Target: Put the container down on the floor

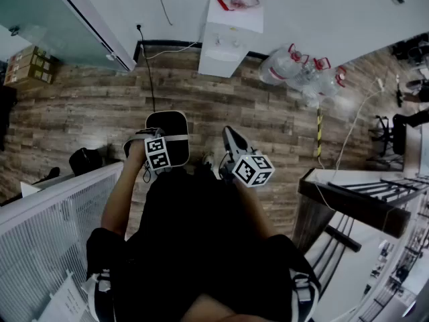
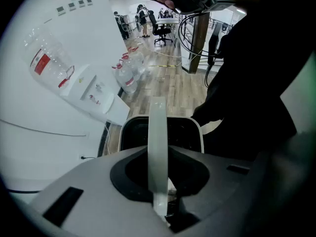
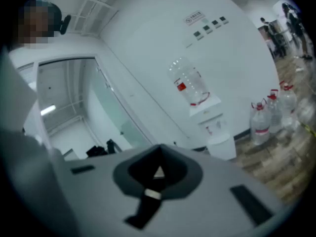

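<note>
We have the left tongs [image 2: 159, 191] clamped partway shut on the white handle [image 2: 158, 132] of the container [image 1: 165, 122], which hangs upright just before us, seemingly above the wooden floor [image 1: 268, 113], ready for lowering, while the right tongs [image 3: 158, 173], closed on nothing, sit clear alongside.

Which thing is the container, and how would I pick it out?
Find the white water dispenser against the wall, then look down the wooden floor towards the person. The container is ahead of them, its white handle clamped in the left gripper. Unlike the clear water bottles nearby, it is a black tub with a white rim.
</note>
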